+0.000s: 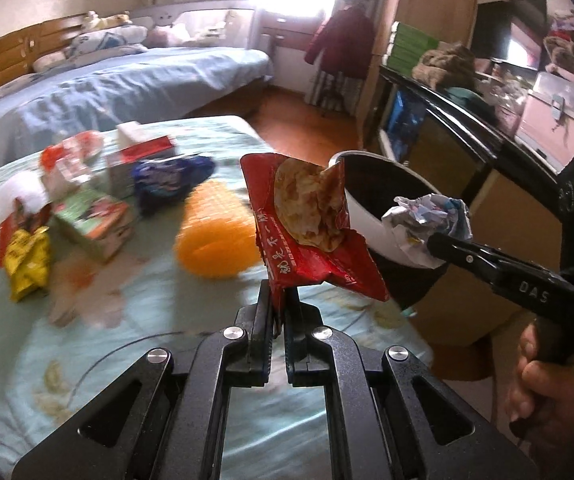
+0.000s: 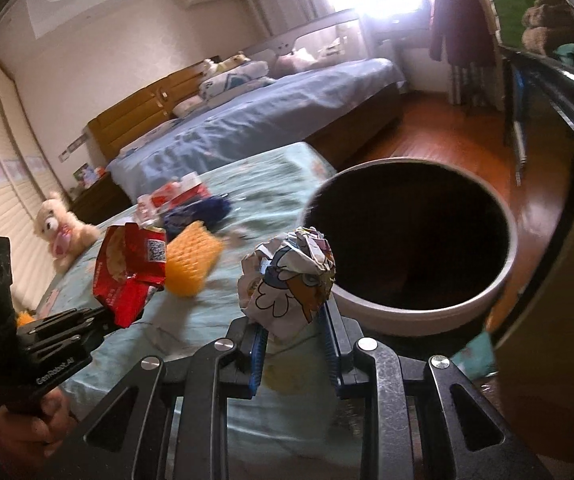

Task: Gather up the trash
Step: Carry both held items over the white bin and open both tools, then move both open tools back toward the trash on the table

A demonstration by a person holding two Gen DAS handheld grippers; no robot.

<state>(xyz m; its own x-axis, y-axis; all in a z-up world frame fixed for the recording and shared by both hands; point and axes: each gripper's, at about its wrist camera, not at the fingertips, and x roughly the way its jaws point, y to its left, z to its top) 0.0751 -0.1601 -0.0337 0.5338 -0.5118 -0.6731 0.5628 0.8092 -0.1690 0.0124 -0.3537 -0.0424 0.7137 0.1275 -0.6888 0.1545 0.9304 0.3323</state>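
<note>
The left gripper (image 1: 278,300) is clamped on a red wrapper (image 1: 307,220) above the bed's edge, while the right gripper (image 2: 293,320) pinches a crumpled paper ball (image 2: 287,280) beside the bin's rim (image 2: 427,316).

- The left wrist view looks forward along the left hand-held gripper (image 1: 279,300), low over the tabletop (image 1: 87,340), facing the beds and window.
- The right wrist view looks forward along the right hand-held gripper (image 2: 291,320), tilted down, with the bin (image 2: 427,312) close ahead and to its right.
- Both views share the tabletop, the bin (image 1: 371,220), the red wrapper (image 1: 307,220) (image 2: 131,272), the paper ball (image 1: 427,220) (image 2: 287,280) and the orange cup (image 1: 219,232) (image 2: 191,264).
- Each view catches the other hand-held gripper at its side.
</note>
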